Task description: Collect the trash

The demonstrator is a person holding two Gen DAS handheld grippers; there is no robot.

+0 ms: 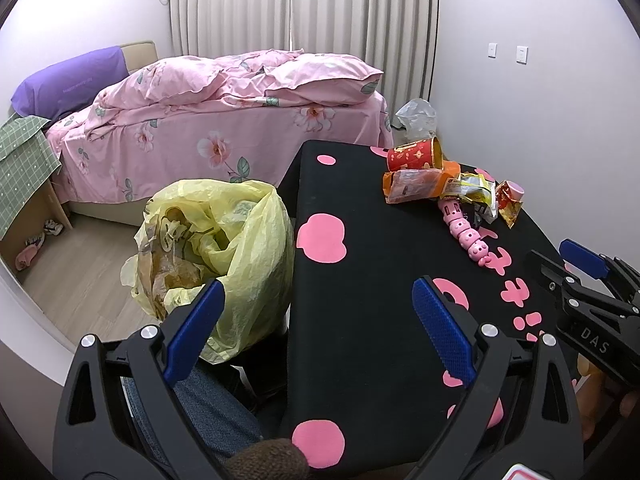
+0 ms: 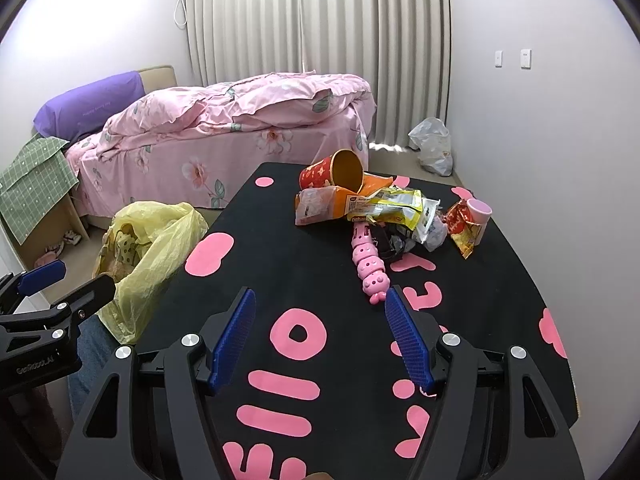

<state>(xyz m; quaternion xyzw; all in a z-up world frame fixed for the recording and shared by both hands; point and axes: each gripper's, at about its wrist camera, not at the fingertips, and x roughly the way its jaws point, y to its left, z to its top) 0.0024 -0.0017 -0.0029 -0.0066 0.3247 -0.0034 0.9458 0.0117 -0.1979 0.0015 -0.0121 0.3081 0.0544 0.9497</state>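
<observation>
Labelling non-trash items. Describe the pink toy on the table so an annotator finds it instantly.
On the black table with pink shapes, look at the litter pile at its far end. The pink caterpillar toy sticks out of the pile's near side, its head pointing toward the cameras. Unlike the crumpled wrappers and the tipped red cup beside it, it is a chain of hard, glossy pink segments.

Black grippers (image 2: 320, 336), blue ribbed pads (image 2: 234, 340), silver screws.
</observation>
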